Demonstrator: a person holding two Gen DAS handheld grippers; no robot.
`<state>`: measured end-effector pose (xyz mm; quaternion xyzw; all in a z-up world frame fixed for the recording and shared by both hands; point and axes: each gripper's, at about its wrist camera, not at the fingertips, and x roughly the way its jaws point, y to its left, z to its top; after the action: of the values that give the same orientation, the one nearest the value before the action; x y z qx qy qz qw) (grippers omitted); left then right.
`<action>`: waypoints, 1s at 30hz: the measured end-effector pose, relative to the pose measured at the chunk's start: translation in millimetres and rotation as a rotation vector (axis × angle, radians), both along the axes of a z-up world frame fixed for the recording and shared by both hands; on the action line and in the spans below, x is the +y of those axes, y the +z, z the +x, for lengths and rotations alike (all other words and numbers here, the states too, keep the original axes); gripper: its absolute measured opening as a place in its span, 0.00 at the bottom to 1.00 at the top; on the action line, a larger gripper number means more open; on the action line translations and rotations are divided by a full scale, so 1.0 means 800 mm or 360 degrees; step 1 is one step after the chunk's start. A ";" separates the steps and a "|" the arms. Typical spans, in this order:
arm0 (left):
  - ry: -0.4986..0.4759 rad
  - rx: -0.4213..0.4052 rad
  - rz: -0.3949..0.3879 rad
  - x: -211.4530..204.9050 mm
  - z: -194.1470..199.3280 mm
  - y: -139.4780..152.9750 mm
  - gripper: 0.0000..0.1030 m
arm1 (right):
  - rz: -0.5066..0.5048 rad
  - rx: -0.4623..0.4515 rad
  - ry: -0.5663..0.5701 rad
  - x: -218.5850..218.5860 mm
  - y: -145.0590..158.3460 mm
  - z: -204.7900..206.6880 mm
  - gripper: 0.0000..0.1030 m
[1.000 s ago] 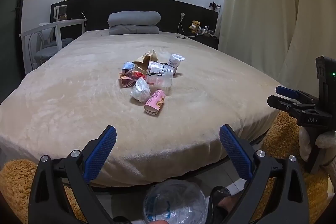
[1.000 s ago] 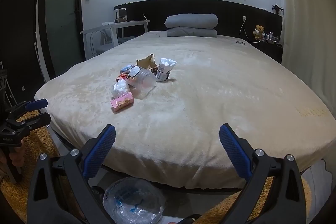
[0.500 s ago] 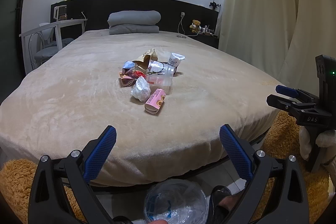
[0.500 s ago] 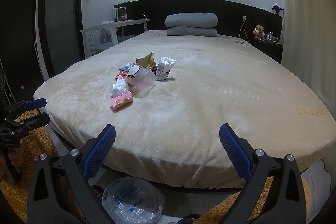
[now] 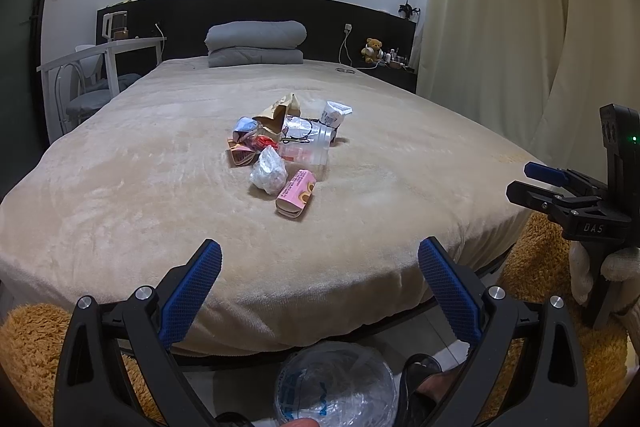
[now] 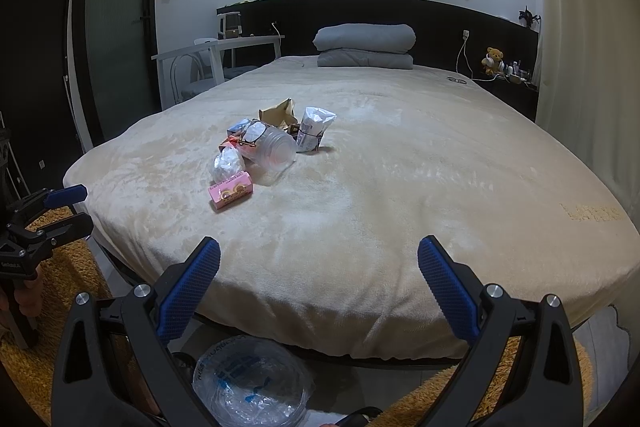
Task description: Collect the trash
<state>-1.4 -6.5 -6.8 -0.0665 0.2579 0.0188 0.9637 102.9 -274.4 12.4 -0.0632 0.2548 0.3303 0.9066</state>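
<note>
- Trash pile [image 5: 286, 151]: wrappers, a pink packet [image 5: 296, 194], a clear plastic cup [image 6: 270, 147] and crumpled bags, clustered mid-bed on the beige blanket [image 5: 140, 187].
- Left gripper [image 5: 320, 285]: fingers spread wide, empty, at the bed's foot.
- Right gripper [image 6: 319, 283]: fingers likewise released, holding nothing.
- Clear bag [image 6: 250, 383]: on the floor below both grippers.
</note>
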 end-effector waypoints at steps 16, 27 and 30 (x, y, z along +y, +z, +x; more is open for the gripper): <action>0.0000 0.0003 0.0006 -0.001 -0.001 0.001 0.94 | -0.0010 -0.0004 0.0000 0.000 -0.002 0.000 0.95; 0.0000 0.0005 0.0008 -0.002 0.000 0.001 0.94 | -0.0015 -0.0004 -0.0001 0.001 -0.002 0.000 0.95; -0.0005 0.0004 0.0014 -0.003 -0.001 0.002 0.94 | -0.0018 -0.0003 0.0000 0.001 -0.002 0.000 0.95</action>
<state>-2.3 -8.6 -5.1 -0.0618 0.2590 0.0186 0.9637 102.8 -273.3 11.0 -0.0684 0.2559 0.3287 0.9065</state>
